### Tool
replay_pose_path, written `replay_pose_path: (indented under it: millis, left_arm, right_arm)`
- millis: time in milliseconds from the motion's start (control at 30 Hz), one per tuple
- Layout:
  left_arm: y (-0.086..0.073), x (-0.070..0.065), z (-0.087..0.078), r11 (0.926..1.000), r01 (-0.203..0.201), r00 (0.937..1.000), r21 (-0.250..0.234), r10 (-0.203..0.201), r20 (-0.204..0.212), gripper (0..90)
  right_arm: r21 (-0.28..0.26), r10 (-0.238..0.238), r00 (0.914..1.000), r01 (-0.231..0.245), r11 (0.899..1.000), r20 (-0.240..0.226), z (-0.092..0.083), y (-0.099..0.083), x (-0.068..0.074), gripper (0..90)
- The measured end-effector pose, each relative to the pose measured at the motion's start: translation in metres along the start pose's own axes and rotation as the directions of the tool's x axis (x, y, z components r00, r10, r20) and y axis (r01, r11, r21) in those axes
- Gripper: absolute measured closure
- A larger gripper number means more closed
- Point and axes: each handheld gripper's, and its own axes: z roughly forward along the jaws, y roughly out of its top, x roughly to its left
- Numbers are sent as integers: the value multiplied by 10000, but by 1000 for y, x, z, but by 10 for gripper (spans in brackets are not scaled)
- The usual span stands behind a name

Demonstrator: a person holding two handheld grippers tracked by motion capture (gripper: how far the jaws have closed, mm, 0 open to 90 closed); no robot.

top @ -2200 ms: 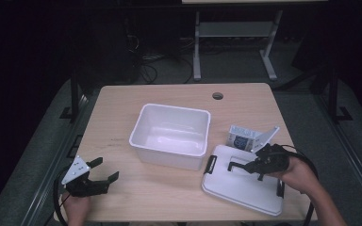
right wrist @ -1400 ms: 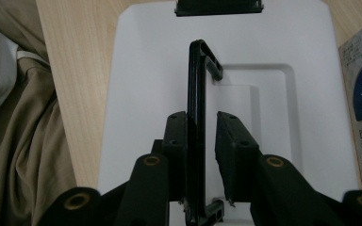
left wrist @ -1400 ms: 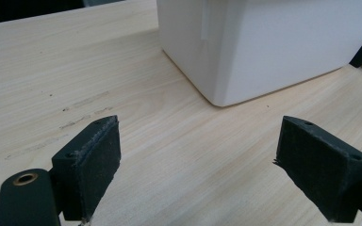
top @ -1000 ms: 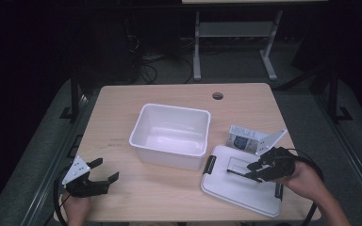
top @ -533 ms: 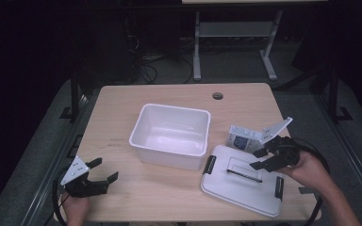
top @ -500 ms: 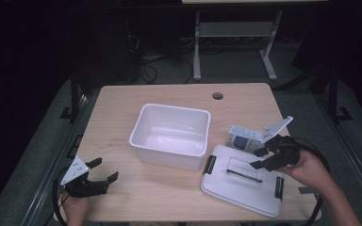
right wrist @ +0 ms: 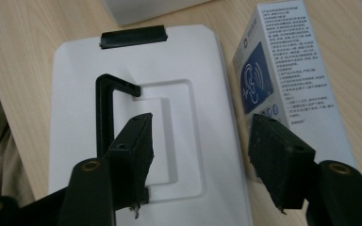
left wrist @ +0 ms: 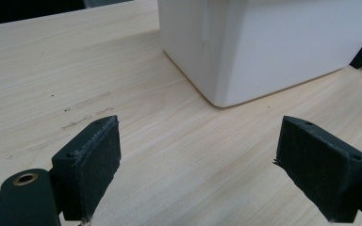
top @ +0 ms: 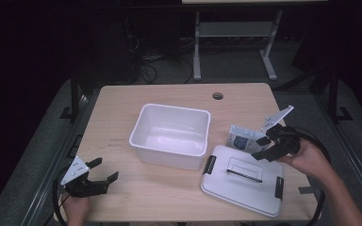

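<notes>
The right gripper (top: pixel 267 146) hangs just above the lid's (top: pixel 243 186) far right edge, jaws just opened, spread and empty. The lid lies flat at the table's (top: pixel 122 101) near right corner, its black handle (right wrist: pixel 104 113) beside the gripper's left pad, a small box (top: pixel 241 138) just beyond.

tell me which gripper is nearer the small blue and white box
Right. The right gripper, jaws open and empty, hovers just beside the box over the lid; the left gripper sits across the table beyond the bin.
</notes>
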Motion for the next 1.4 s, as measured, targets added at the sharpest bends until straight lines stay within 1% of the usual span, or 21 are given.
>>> replay_pose_path:
  millis: [67,133,300,600,733,867,1033,1167,1233,1267,1400]
  left_arm:
    - [0,0,0,10000,14,10000,-24,-14,7,136]
    - [0,0,0,10000,35,10000,-42,-35,-4,136]
    - [-1,3,-1,9999,98,9999,-66,-99,-47,137]
    - [-2,5,-1,9998,185,9998,-66,-186,-22,137]
    - [-2,5,-2,9994,320,9995,-155,-320,-31,136]
    - [-3,6,-3,9993,354,9994,-158,-354,-35,137]
    - [-4,5,-3,9991,387,9992,-155,-388,-61,137]
    - [-4,5,-4,9989,420,9990,-204,-423,-145,137]
    - [-4,5,-5,9987,444,9989,-245,-448,-151,137]
    - [-4,5,-5,9987,454,9988,-242,-458,-155,136]
    - [-4,5,-4,9987,470,9987,-216,-473,-165,137]
  right_arm:
    - [52,-42,10000,42,10000,41,0,2,-2,392]
    - [-29,-79,9999,80,10000,79,1,3,-6,388]
    - [-31,32,9999,-31,10000,123,3,6,-16,374]
    - [176,34,9999,-36,9998,152,6,15,-30,356]
    - [159,127,9998,-129,9998,120,7,18,-37,352]
    - [54,243,9997,-244,9997,64,8,20,-43,351]
    - [125,374,9993,-375,9992,69,15,19,-52,345]
    - [42,407,9991,-407,9992,79,19,19,-58,340]
    - [85,414,9991,-415,9991,94,21,19,-60,340]
    - [78,413,9991,-413,9991,-13,23,19,-61,343]
    - [192,497,9987,-495,9986,-101,27,19,-64,341]
